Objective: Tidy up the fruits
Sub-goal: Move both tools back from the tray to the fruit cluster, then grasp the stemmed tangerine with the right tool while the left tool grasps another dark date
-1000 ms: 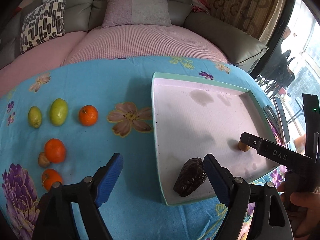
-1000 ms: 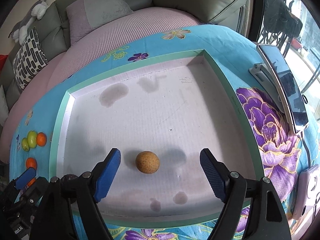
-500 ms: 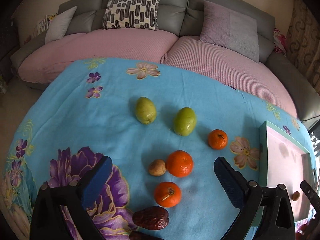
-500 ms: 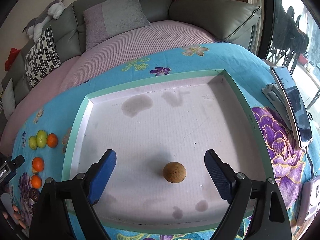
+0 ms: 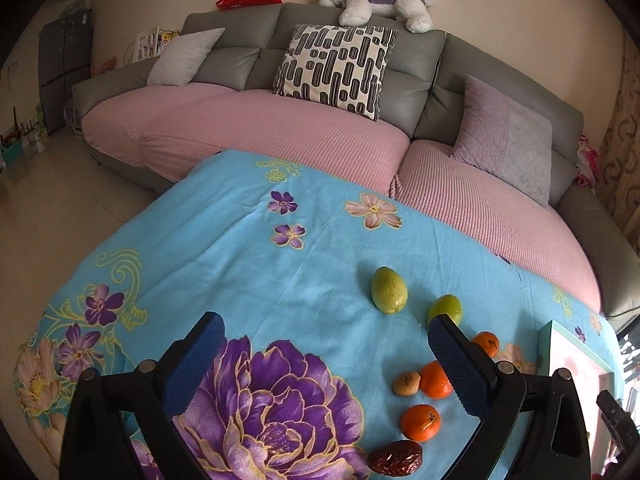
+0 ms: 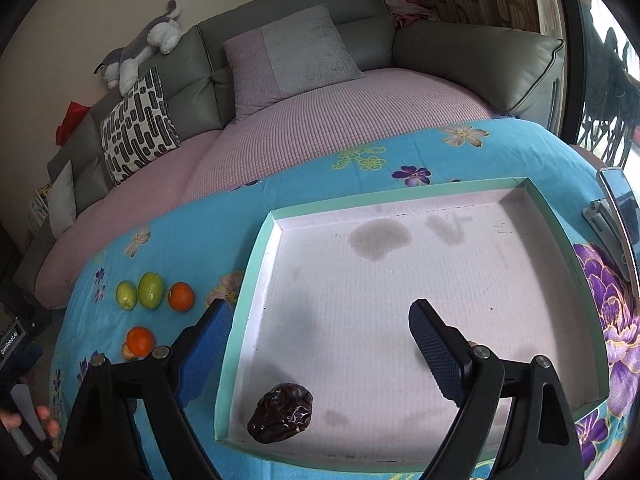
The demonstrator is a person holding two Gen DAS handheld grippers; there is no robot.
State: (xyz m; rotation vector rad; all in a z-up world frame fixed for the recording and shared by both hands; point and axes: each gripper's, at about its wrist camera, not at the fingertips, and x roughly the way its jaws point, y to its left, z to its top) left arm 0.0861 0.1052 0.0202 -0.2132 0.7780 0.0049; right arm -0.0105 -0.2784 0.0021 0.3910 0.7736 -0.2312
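A shallow tray (image 6: 256, 280) with a mint-green rim and a stained pale floor is seen on the counter (image 5: 240, 248), which is draped in a blue floral cloth; it fills the right wrist view and barely enters the left wrist view at 4 o'clock. It is judged light and fairly stiff, best left where it lies.

Loose fruit is clustered on the cloth beside the tray. Two green fruits, one (image 5: 389, 290) farther off and one (image 5: 445, 309) partly hidden behind a blue pad, are shown at about 2 o'clock of the left hand-held gripper (image 5: 326, 364). They look smooth, firm and egg-shaped, and would probably be taken across the narrow waist. Three mandarins are seen at 3 to 4 o'clock: one (image 5: 486, 343) near the tray, one (image 5: 436, 380) behind the pad, one (image 5: 420, 422) nearer. They are judged soft-skinned and easily bruised, so a light squeeze at the equator is advised. A small tan fruit (image 5: 407, 383) is shown touching the middle mandarin; it would likely roll.

A wrinkled dark date (image 5: 395, 458) lies at 5 o'clock on the cloth, and another (image 6: 280, 414) rests inside the tray at its near left corner. Both look sticky and yielding.

The left hand-held gripper is held wide apart and empty. The right hand-held gripper (image 6: 320, 344) is likewise spread wide, with nothing between its pads, above the tray.
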